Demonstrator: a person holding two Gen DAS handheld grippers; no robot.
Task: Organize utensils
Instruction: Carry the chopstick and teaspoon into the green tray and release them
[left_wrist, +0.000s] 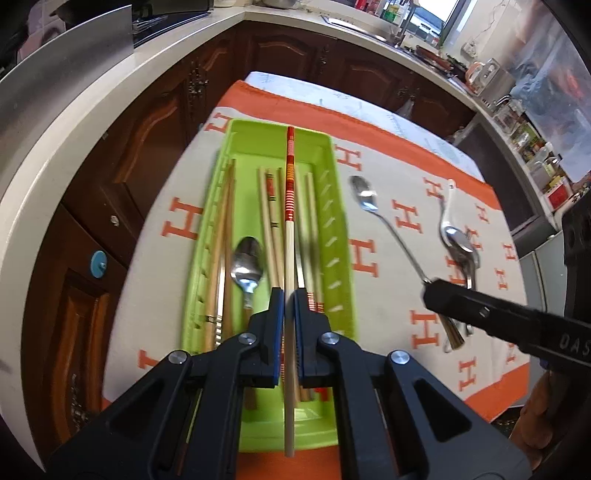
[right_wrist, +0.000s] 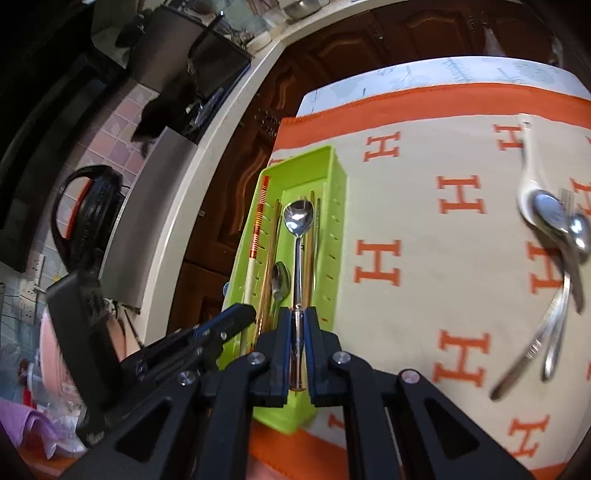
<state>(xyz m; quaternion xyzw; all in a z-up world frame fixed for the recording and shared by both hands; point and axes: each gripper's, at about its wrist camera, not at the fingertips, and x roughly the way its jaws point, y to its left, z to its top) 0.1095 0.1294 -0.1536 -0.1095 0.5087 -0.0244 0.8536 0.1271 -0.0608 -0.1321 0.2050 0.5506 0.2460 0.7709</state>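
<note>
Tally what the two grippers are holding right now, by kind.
Red-and-white patterned chopstick: 1, clamped in the left gripper
Long-handled metal spoon: 1, clamped in the right gripper
Total: 2

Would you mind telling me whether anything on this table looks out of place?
Yes: several spoons lie crossed in a loose pile on the cloth, outside the green tray. A white spoon sits among the metal ones.
</note>
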